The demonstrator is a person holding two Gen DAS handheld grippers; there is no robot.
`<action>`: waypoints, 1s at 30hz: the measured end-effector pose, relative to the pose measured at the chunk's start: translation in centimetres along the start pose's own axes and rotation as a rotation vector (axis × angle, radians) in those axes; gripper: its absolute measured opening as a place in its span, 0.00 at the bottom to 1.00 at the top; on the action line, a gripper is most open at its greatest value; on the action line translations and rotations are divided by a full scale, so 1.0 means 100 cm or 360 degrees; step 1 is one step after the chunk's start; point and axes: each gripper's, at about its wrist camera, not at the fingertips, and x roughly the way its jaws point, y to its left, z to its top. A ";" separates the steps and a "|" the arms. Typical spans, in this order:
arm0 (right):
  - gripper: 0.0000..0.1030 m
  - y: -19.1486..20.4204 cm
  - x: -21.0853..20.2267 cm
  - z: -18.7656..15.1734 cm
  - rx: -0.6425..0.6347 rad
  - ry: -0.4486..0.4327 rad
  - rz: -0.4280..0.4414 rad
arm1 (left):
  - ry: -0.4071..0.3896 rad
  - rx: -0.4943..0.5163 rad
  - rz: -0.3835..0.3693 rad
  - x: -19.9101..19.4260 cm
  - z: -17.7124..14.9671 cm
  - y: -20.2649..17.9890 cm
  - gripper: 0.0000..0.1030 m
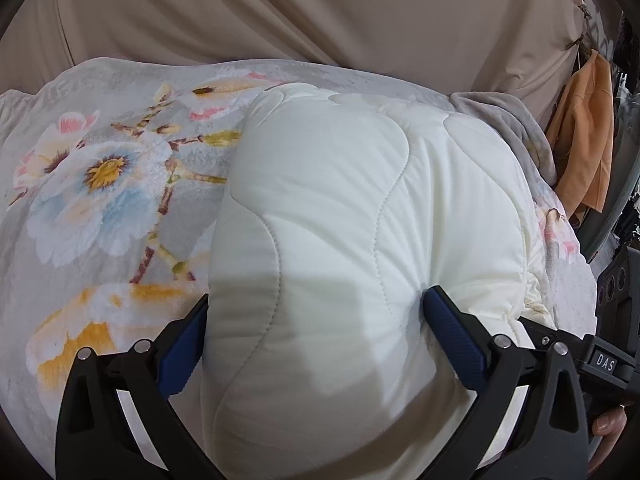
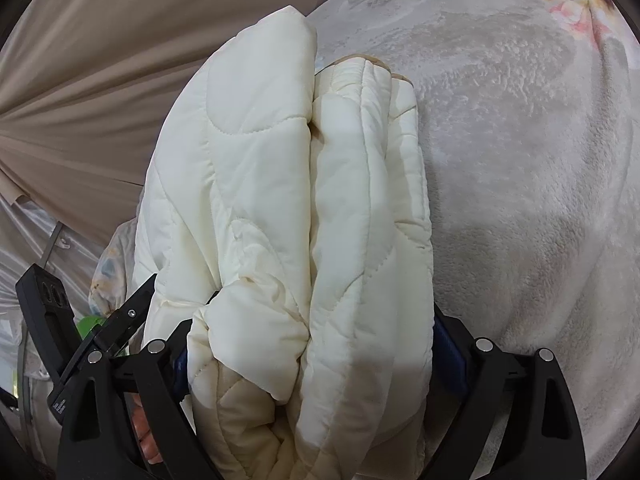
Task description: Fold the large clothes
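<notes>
Quilted jacket (image 1: pixel 336 216): cream padded cloth, smooth, faint sheen, stitched wavy seams. Floral blanket (image 1: pixel 100 184): fuzzy matt fleece. Beige curtain (image 1: pixel 280 8): thin smooth fabric. Left gripper (image 1: pixel 316 320): matt black plastic, ribbed blue pads (image 1: pixel 452 336), shiny metal pins.

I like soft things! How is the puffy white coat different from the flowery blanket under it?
The white quilted coat is plain cream with stitched wavy lines; the fleece blanket is grey with printed flowers. The coat is bundled up thick and squeezed in both jaws; the blanket lies spread flat. The coat looks smooth, the blanket fuzzy. Both look soft.

Floral blanket (image 1: pixel 100 184) before beige curtain (image 1: pixel 280 12)
</notes>
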 end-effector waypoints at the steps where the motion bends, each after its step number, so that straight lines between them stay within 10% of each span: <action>1: 0.79 0.001 -0.001 0.000 -0.0003 -0.0005 0.0008 | 0.0006 0.0007 -0.0007 0.000 0.001 -0.001 0.96; 10: 0.39 0.041 -0.031 -0.006 -0.0122 -0.0166 -0.0096 | 0.0042 0.0074 -0.0124 -0.028 0.011 -0.007 0.78; 15: 0.38 0.042 -0.061 -0.021 -0.0076 -0.0175 -0.0033 | 0.0248 -0.0058 -0.0412 -0.038 0.005 0.021 0.77; 22: 0.47 0.027 -0.050 -0.038 0.0016 -0.0092 -0.0037 | 0.0332 -0.0105 -0.0517 -0.032 -0.020 0.037 0.86; 30: 0.33 0.068 -0.076 -0.031 -0.0129 -0.0252 -0.0085 | 0.0045 0.0039 -0.0452 -0.077 0.003 0.017 0.61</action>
